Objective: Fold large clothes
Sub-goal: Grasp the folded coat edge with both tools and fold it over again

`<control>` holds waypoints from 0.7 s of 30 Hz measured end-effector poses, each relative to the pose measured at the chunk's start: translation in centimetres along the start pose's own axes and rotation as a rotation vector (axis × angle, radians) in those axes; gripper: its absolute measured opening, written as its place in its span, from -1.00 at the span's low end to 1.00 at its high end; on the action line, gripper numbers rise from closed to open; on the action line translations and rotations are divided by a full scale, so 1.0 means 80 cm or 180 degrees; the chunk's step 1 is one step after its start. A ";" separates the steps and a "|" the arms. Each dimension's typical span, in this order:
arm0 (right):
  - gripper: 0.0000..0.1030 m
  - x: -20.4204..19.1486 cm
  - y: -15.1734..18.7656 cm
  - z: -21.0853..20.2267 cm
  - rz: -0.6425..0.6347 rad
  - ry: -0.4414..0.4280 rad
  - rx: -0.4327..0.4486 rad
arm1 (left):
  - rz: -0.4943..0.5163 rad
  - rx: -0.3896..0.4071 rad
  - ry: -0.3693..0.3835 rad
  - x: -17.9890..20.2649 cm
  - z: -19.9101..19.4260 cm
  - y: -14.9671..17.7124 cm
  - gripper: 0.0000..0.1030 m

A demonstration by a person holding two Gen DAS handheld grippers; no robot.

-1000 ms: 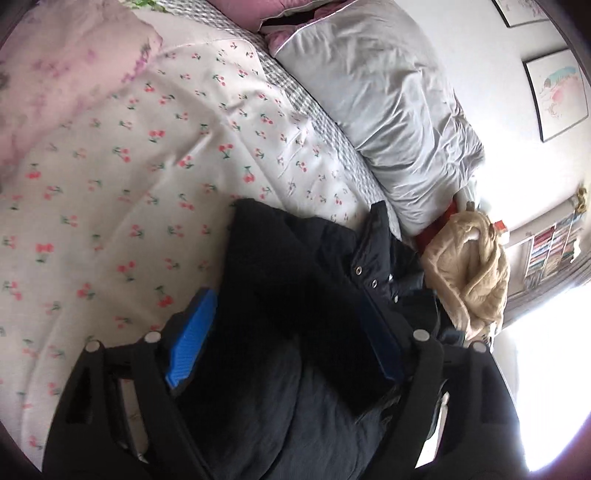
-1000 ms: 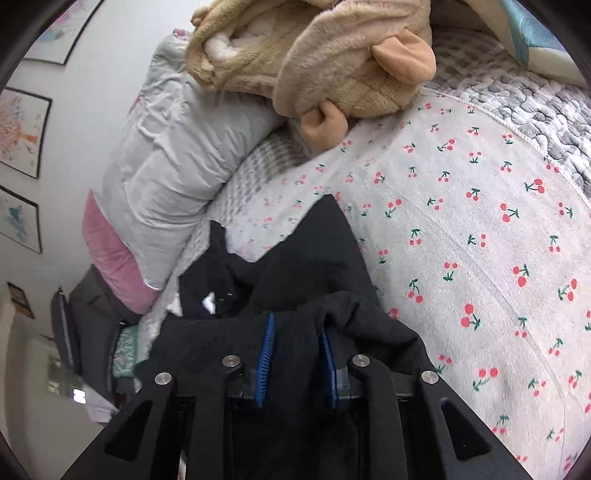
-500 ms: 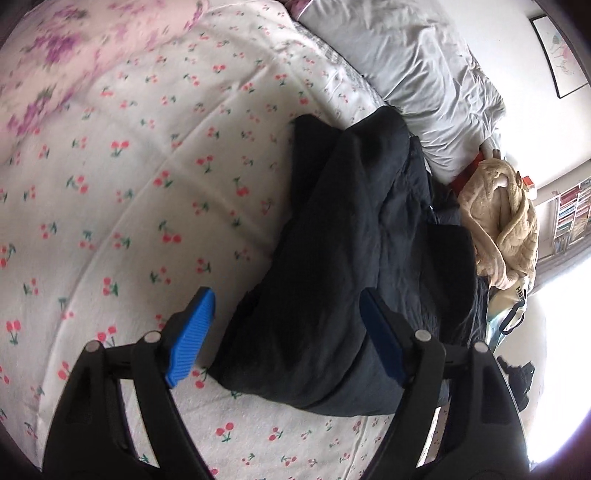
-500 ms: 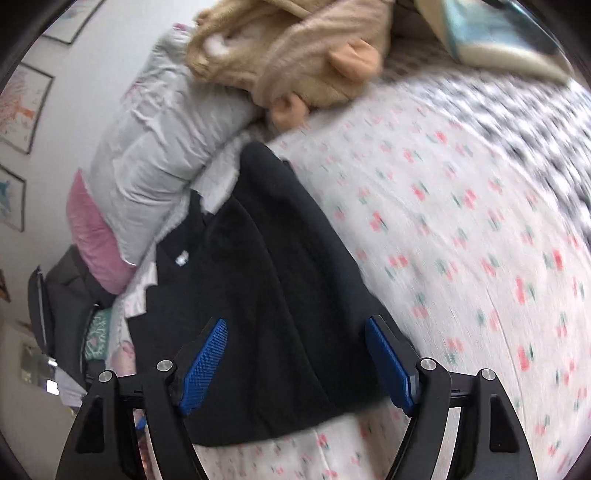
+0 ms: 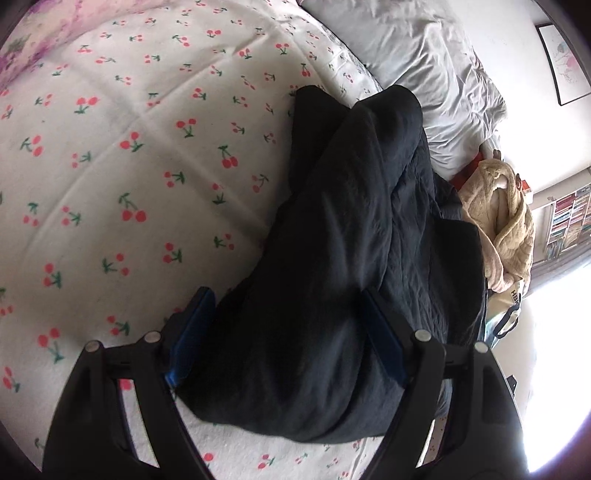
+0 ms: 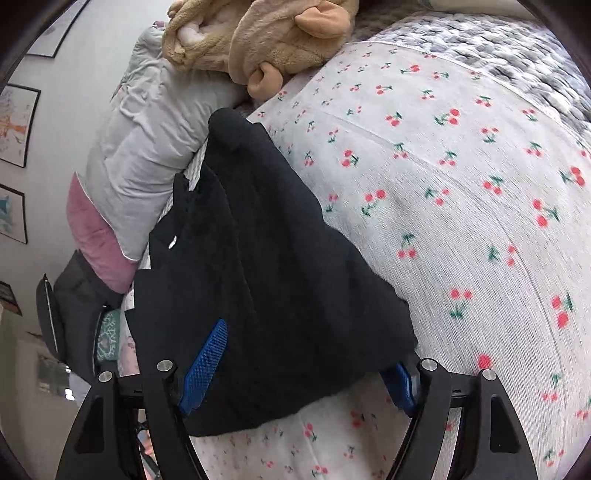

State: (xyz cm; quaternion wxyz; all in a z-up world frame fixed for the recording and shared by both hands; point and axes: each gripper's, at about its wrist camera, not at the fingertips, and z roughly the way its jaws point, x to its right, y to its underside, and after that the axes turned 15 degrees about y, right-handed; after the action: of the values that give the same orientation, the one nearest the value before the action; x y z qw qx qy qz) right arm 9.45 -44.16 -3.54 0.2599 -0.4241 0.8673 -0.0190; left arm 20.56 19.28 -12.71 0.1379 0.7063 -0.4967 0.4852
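- My left gripper (image 5: 286, 334) is spread wide, nothing clamped; its two blue pads straddle the near end of the black jacket (image 5: 354, 258).
- The left pad (image 5: 192, 339) sits just beside the jacket's near-left edge, over the cherry-print sheet (image 5: 129, 166); I can't tell if it touches the cloth.
- The right pad (image 5: 384, 343) lies against dark fabric, with the bundle bulging up between the two.
- From the left wrist view, the jacket lies folded into a long bundle on the sheet, running away from the fingers toward the grey pillow (image 5: 417, 66), its far end just beside that pillow.
- A beige fleece garment (image 5: 506, 221) sits beyond the jacket's right side, near the bed's edge.
- My right gripper (image 6: 299, 365) is also wide open and holding nothing.
- Here the black jacket (image 6: 266, 280) fills the gap between the fingers; the left pad (image 6: 205, 365) shows in front of the fabric, the right pad (image 6: 400, 384) peeks out just under the jacket's near-right corner.
- The bundle stretches from the fingers up toward the grey pillow (image 6: 147, 147) and pink cushion (image 6: 96, 236).
- Past its far tip lies the beige fleece (image 6: 273, 33).
- Cherry-print sheet (image 6: 461, 184) lies bare to the right.
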 end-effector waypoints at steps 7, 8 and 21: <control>-0.02 -0.036 -0.024 0.037 -0.0236 0.0100 0.0424 | 0.0046 0.0125 0.0061 0.005 0.015 -0.003 0.49; -0.15 -0.042 -0.024 0.044 -0.0251 0.0179 0.0466 | 0.0058 0.0140 0.0048 0.008 0.017 -0.002 0.41; -0.59 -0.164 -0.005 -0.110 -0.0817 0.0011 0.1301 | 0.0765 0.0931 0.0095 0.154 -0.082 0.000 -0.76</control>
State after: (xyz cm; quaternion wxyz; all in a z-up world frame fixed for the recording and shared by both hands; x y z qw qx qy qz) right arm 12.27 -36.28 9.91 0.3343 -0.4695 0.7848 -0.2277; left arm 17.35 16.73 0.63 -0.0179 0.6471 -0.4997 0.5756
